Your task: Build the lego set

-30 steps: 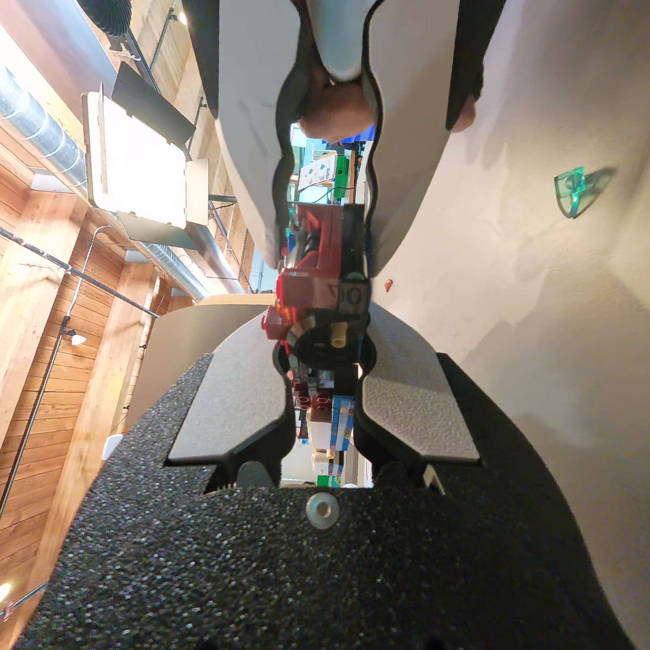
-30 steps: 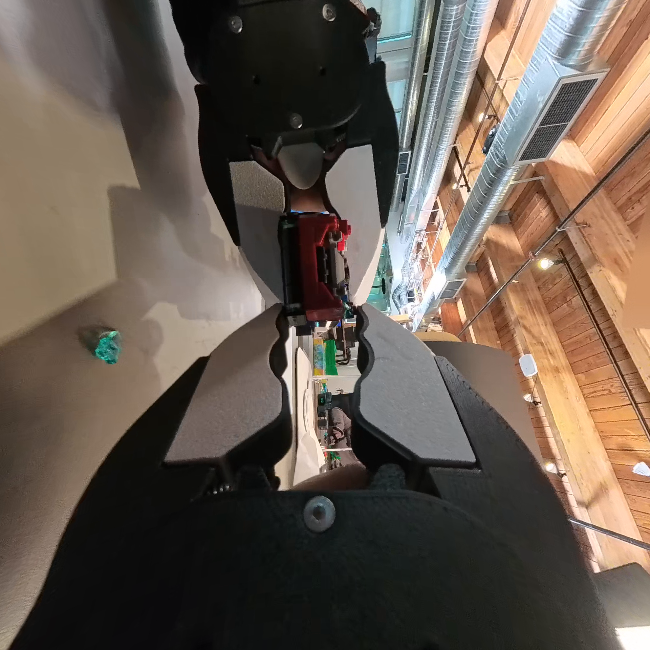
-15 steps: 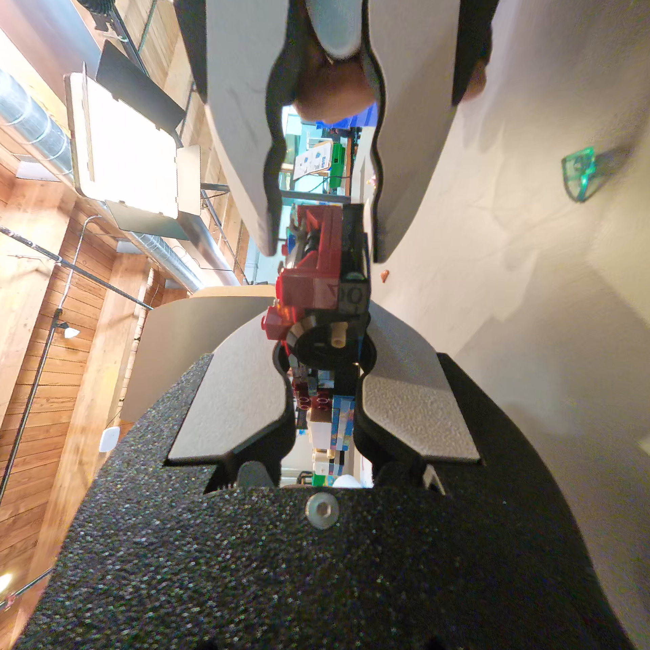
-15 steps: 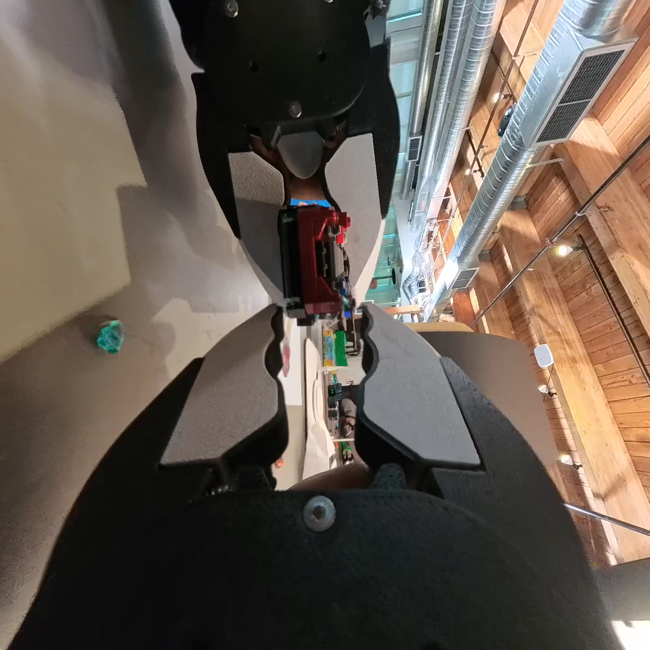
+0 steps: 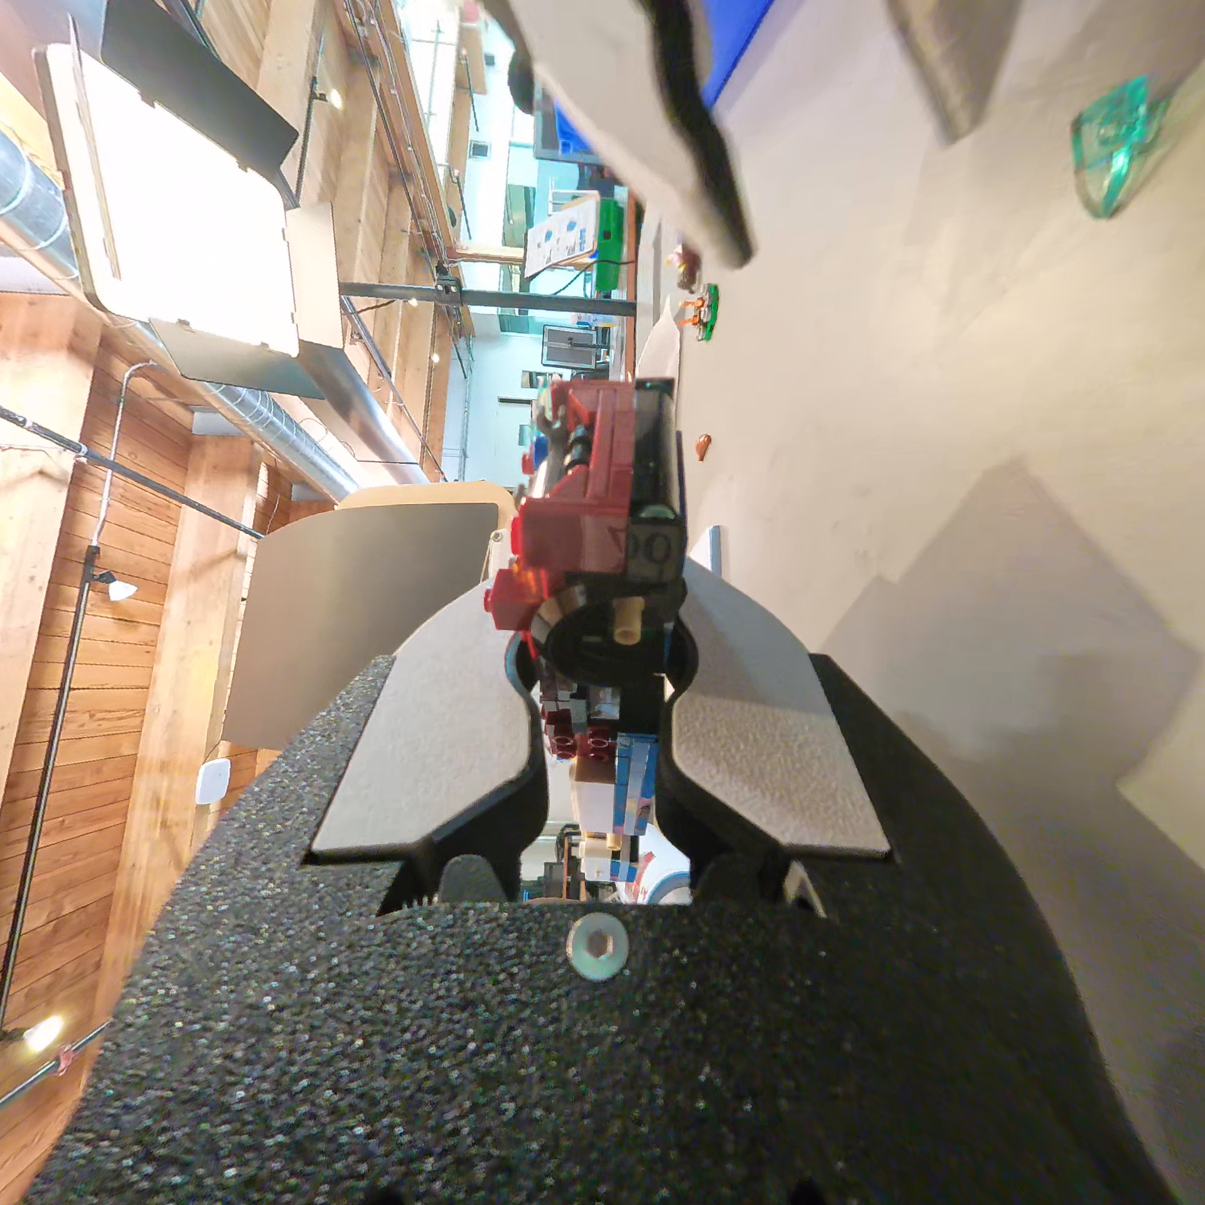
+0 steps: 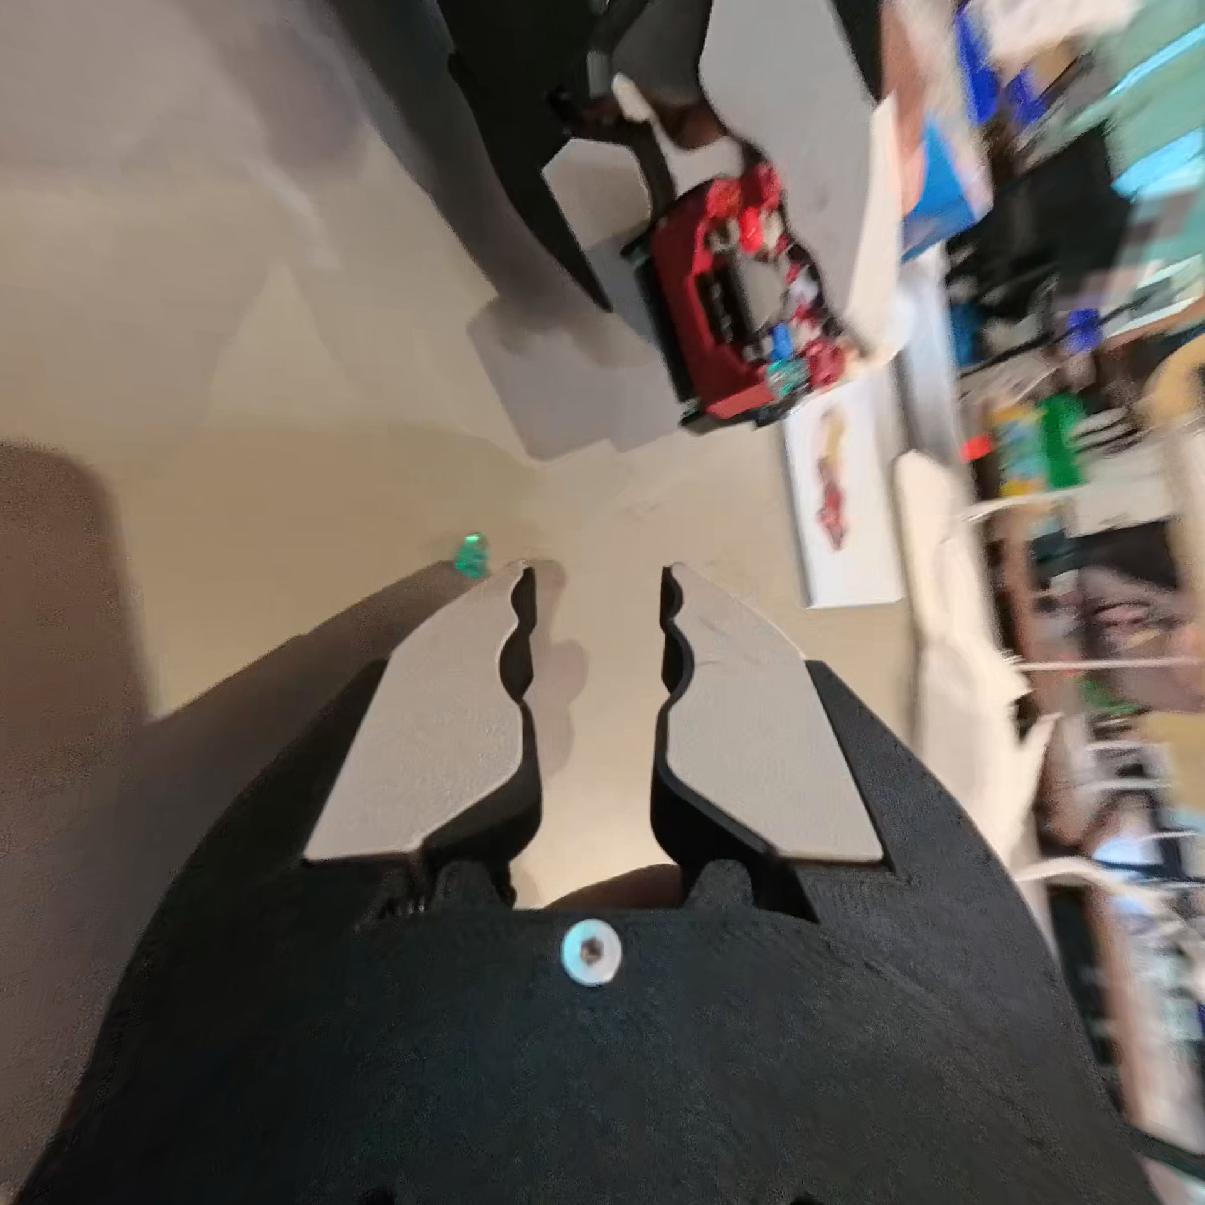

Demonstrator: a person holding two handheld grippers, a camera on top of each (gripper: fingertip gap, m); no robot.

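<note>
Left gripper [image 5: 596, 626] fingers clamped on red-and-black brick-built toy vehicle [image 5: 606, 521]. Right gripper [image 6: 596, 574] fingers apart, bare, above beige tabletop [image 6: 326, 456], near translucent green piece [image 6: 471, 557].

Left gripper [image 5: 596, 626] clamped, both fingers [image 5: 450, 704] pressed against a red and black brick model [image 5: 600, 521]. Right gripper [image 6: 596, 574] parted and bare, seemingly angled toward twelve o'clock, though blurred.

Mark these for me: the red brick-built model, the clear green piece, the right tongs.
red brick-built model [image 5: 590, 515], left wrist view, red side panel.
clear green piece [image 5: 1112, 147], left wrist view, middle of its face.
right tongs [image 6: 596, 574], right wrist view, midway between fingertips.
</note>
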